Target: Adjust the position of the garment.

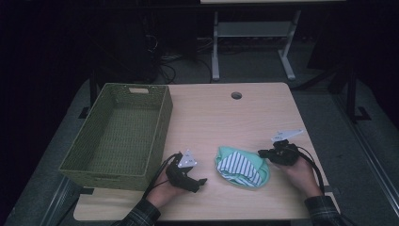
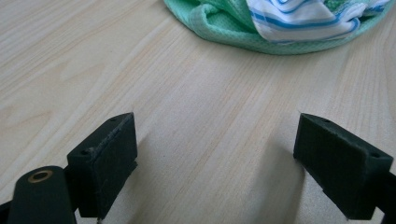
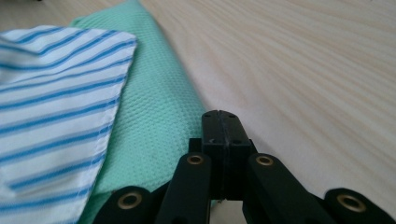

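A mint green cloth (image 1: 225, 153) lies bunched on the wooden table (image 1: 221, 117), with a white cloth striped in blue (image 1: 241, 165) on top of it. My left gripper (image 1: 200, 182) rests on the table left of the pile, apart from it. Its jaws stand wide open around bare wood (image 2: 215, 163), and the green cloth (image 2: 219, 28) and striped cloth (image 2: 299, 18) lie beyond them. My right gripper (image 1: 261, 153) is at the pile's right edge. It is shut (image 3: 220, 126), its tips beside the green cloth's (image 3: 149, 102) folded edge, with the striped cloth (image 3: 51, 93) to the left.
A green woven basket (image 1: 162, 122) stands empty on the table's left side, close to my left hand. A round cable hole (image 1: 236, 95) sits near the far edge. Behind the table are a white desk frame (image 1: 215, 47) and cables on a dark floor.
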